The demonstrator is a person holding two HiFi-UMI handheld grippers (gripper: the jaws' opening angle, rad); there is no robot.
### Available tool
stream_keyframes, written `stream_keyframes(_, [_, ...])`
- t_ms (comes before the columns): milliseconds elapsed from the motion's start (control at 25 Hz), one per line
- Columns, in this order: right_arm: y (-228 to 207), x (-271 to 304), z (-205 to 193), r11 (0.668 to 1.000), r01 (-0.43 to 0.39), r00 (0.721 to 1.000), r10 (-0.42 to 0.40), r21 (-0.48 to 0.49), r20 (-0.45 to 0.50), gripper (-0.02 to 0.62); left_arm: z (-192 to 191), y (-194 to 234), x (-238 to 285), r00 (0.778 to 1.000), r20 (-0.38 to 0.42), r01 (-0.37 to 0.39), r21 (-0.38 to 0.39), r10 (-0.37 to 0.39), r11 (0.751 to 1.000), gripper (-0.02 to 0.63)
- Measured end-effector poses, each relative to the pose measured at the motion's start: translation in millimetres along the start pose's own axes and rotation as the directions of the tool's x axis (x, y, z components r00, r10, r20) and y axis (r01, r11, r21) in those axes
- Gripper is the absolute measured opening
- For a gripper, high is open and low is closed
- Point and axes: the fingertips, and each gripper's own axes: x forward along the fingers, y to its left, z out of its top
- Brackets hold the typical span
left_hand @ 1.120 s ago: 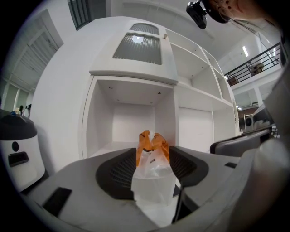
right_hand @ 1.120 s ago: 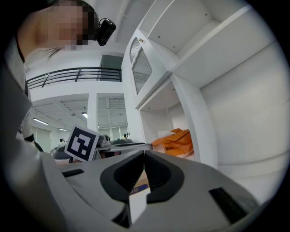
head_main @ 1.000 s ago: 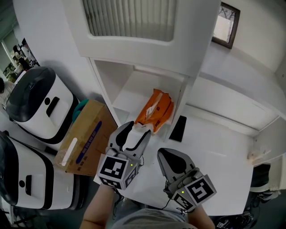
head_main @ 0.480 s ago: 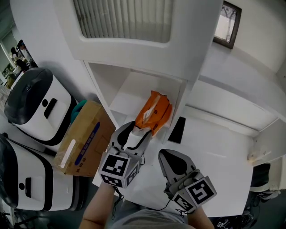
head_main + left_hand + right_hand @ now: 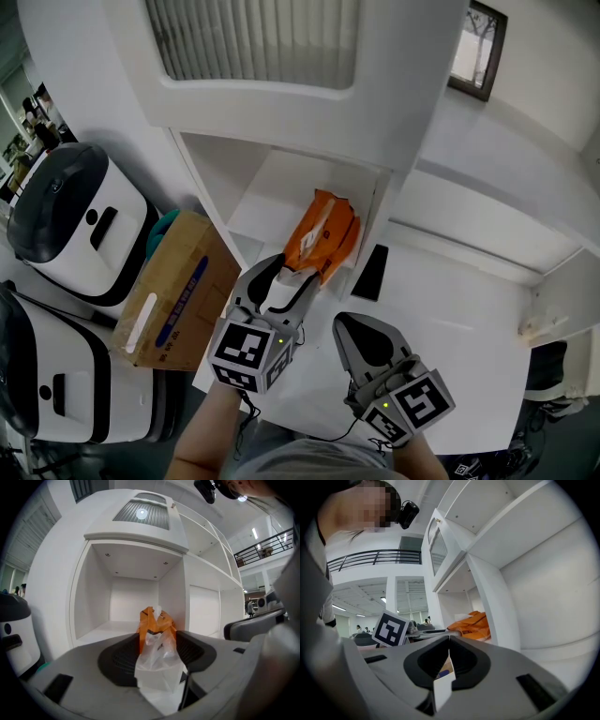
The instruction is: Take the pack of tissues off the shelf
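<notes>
An orange pack of tissues (image 5: 325, 228) lies in the lower shelf compartment (image 5: 262, 192), against its right wall. Its pale plastic end points out over the front edge. My left gripper (image 5: 285, 269) is at that edge, shut on the plastic end. In the left gripper view the crinkled clear end of the pack of tissues (image 5: 158, 632) fills the gap of the left gripper (image 5: 157, 645). My right gripper (image 5: 340, 320) hovers over the white desk, right of the left one, shut and holding nothing. In the right gripper view the right gripper (image 5: 449, 640) has its tips touching, with the pack of tissues (image 5: 472, 623) beyond.
A cardboard box (image 5: 174, 292) and two white appliances (image 5: 73, 221) stand left of the shelf. A flat black object (image 5: 374, 270) lies on the white desk (image 5: 459, 328) by the shelf's right wall. An upper cabinet with a slatted front (image 5: 262, 42) overhangs the compartment.
The head view has shifted a little. The left gripper stays at the pack's end and the right gripper has not moved.
</notes>
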Motion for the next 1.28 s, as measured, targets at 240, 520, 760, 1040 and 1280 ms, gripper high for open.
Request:
stream_keyframes(240, [-1,0,0,1.000,0.003,1.000,-0.003,0.000,0.001,0.008,-3,-3,1,1.000,-0.020,0.020,0.002,-0.019,1.000,0.257])
stream_keyframes(520, [0,0,1,1.000,0.001,1.000,-0.001,0.001,0.002,0.008,-3,-4,1,0.999,-0.036,-0.010,0.056,0.012,0.998,0.120])
stream_keyframes(760, [3,-1,2,1.000,-0.007,1.000,0.007,-0.002,0.003,0.008,0,-6,-2,0.999,-0.022,-0.022,0.088,0.024,0.996,0.070])
stream_keyframes(1040, [10,-1,3,1.000,-0.021,1.000,0.021,-0.012,0.006,0.008,8,-4,-16,0.999,0.006,-0.044,0.119,0.043,0.992,0.049])
stream_keyframes(1280, [24,-3,4,0.999,-0.035,0.999,0.035,-0.028,0.011,0.008,16,-7,-35,0.998,0.041,-0.059,0.137,0.054,0.989,0.048])
